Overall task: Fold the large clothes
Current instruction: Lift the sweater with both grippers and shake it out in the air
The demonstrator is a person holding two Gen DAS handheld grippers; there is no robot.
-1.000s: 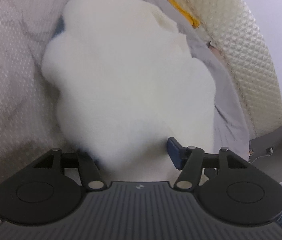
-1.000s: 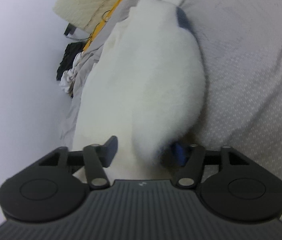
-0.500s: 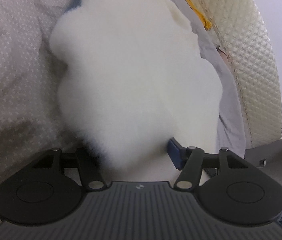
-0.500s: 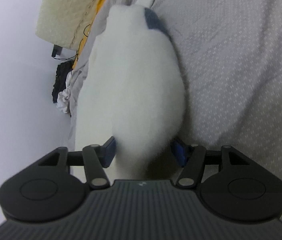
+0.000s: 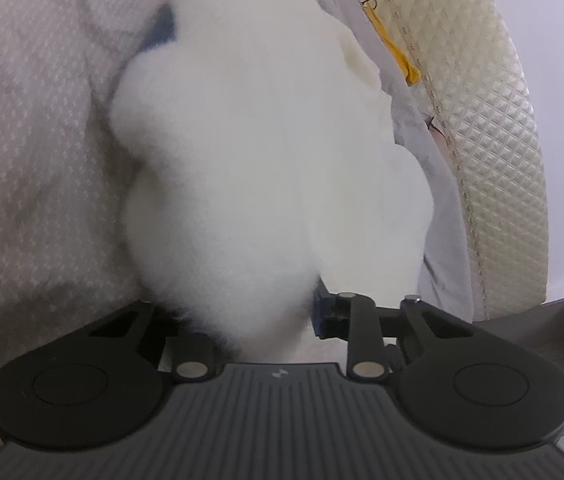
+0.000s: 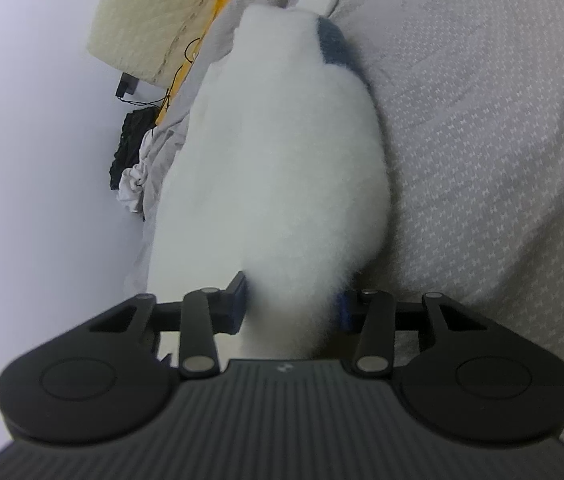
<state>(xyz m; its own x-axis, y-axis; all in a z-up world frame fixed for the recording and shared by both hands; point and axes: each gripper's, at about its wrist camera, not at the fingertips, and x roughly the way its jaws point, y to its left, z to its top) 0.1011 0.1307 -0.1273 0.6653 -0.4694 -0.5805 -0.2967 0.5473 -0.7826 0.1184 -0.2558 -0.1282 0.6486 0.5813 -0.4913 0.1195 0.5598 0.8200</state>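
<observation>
Fleece (image 5: 265, 152) clamped; dark clothes (image 6: 129, 148) rightside

Both wrist views look closely along their fingers; each shares the white fleece (image 5: 265, 152) (image 6: 282, 184).

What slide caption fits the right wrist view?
Right gripper pinching a fluffy white garment lying on a grey patterned bedspread.
</observation>
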